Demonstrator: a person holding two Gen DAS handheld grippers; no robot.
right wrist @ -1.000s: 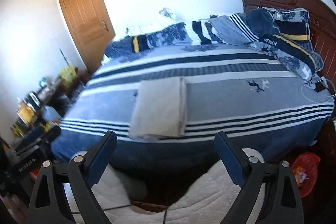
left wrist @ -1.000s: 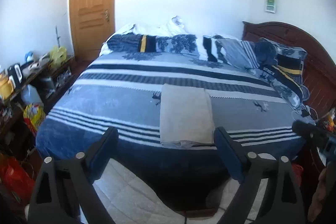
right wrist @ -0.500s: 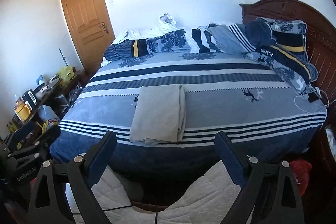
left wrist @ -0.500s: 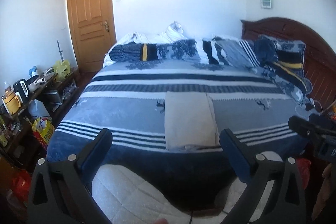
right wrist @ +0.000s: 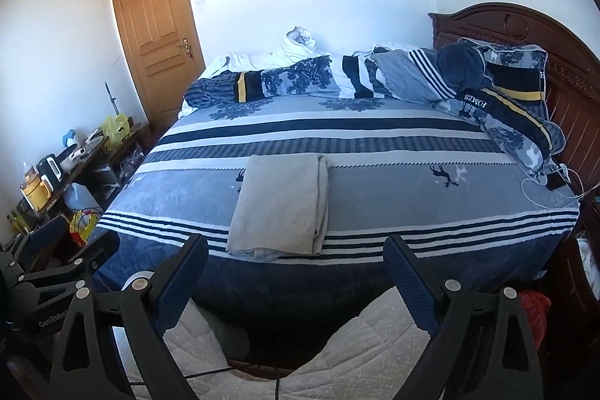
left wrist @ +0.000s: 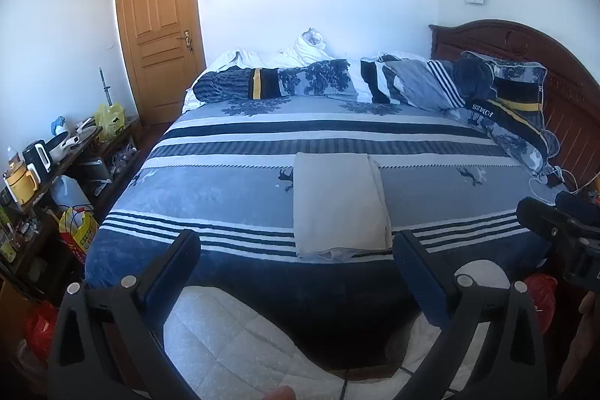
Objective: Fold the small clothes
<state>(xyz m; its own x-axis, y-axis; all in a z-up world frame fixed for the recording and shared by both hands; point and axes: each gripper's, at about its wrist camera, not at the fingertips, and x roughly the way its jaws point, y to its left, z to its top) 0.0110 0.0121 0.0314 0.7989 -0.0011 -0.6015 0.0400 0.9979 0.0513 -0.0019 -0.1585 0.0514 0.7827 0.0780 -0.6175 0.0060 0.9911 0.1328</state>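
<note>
A beige garment lies folded into a long rectangle on the striped blue bed cover, near the bed's front edge; it also shows in the right wrist view. My left gripper is open and empty, held back from the bed, in front of the garment. My right gripper is open and empty, also well short of the bed edge. The right gripper's body shows at the right edge of the left wrist view, and the left gripper shows at the lower left of the right wrist view.
Rolled bedding and pillows lie along the far side of the bed. A dark wooden headboard stands at the right. A cluttered low shelf runs along the left wall by a wooden door. A white quilted cloth lies below the grippers.
Both grippers have pulled back and up from the bed, so more of the room shows. The folded garment has not moved. Both stay open.
</note>
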